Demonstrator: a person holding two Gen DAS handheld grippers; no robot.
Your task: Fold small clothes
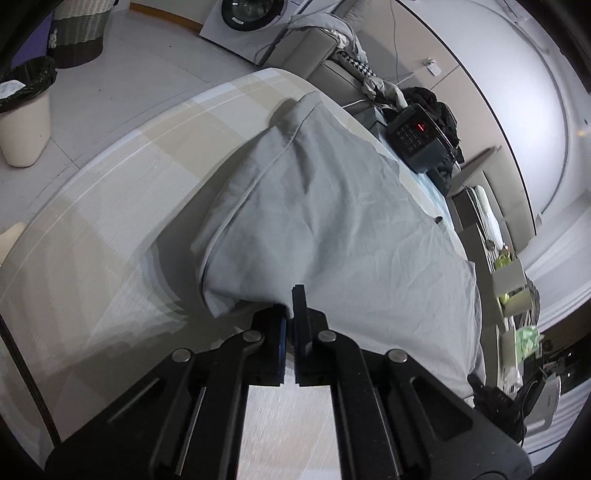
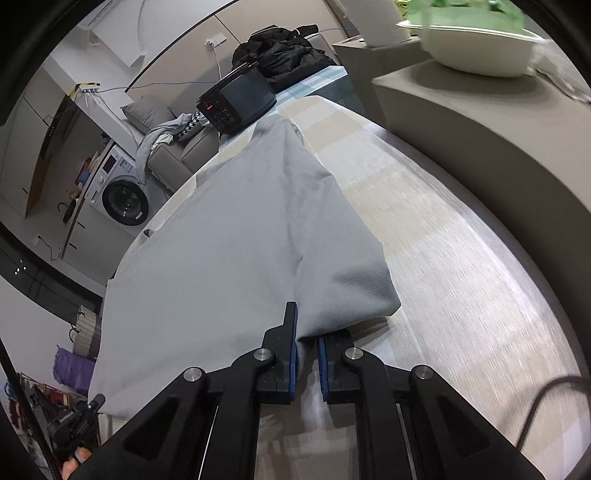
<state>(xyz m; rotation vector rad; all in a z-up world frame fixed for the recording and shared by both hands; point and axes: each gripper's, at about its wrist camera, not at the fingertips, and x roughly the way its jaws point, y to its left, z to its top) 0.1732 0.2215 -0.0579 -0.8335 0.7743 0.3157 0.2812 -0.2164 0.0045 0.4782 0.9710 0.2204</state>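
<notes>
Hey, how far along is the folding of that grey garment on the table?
Early. Done: the grey garment lies spread over the checked tablecloth. In hand: the left gripper and right gripper are each shut on its near edge. Left: no fold shows yet, so all of the folding.

Matt grey cloth garment, woven checked tablecloth, black plastic tongs

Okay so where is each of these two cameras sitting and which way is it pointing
Left wrist: on the left gripper, looking down along its fingers, shut on the grey garment on the table.
Right wrist: on the right gripper, facing likewise, shut on the garment's other near corner; a hand shows low left.
Shared: garment, table, black keypad box, washing machine.
</notes>
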